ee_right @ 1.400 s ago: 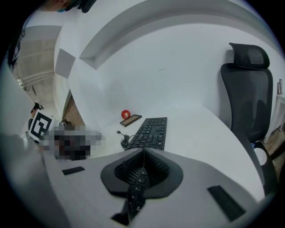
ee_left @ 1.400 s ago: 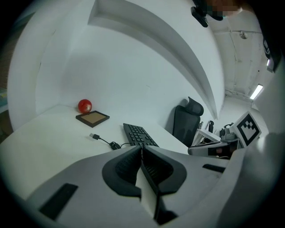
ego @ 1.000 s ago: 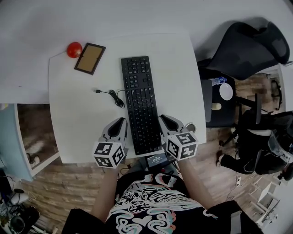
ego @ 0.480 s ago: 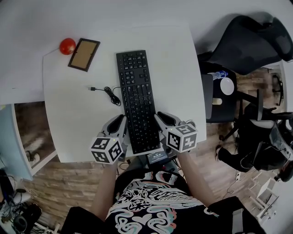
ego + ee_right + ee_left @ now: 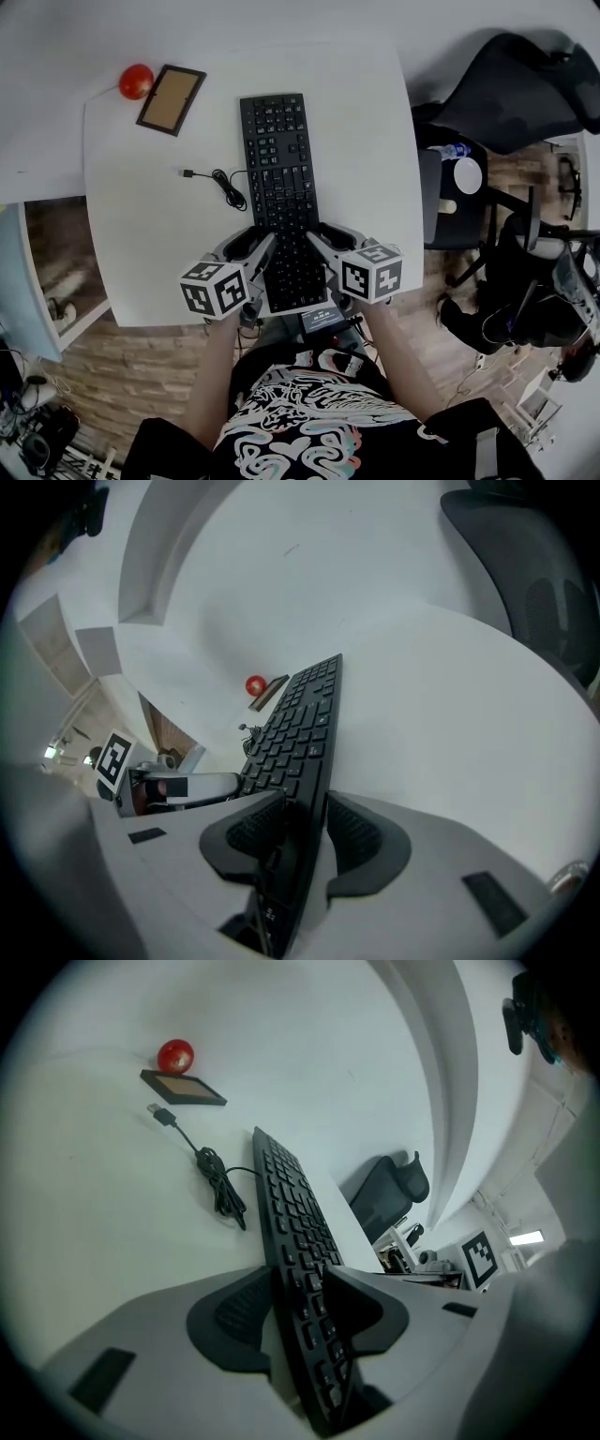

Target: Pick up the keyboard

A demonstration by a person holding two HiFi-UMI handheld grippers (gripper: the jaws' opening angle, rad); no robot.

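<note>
A black keyboard (image 5: 281,178) lies lengthwise on the white table (image 5: 141,244), its near end at the front edge. My left gripper (image 5: 253,249) straddles the keyboard's left long edge near that end, and its jaws are opening. In the left gripper view the keyboard (image 5: 295,1213) runs edge-on between the dark pads, with my left gripper (image 5: 291,1302) around it. My right gripper (image 5: 323,240) straddles the right long edge, its jaws also opening. In the right gripper view the keyboard (image 5: 302,728) stands between the pads of my right gripper (image 5: 305,832), with a slim gap on the right side.
The keyboard's coiled USB cable (image 5: 223,185) lies loose to its left. A red ball (image 5: 137,81) and a framed cork board (image 5: 172,98) sit at the table's far left corner. A black office chair (image 5: 511,84) stands to the right of the table.
Both grippers came inward and down from beside the keyboard onto its near end. Their jaws went from shut to spread, and each now has a keyboard edge between them.
</note>
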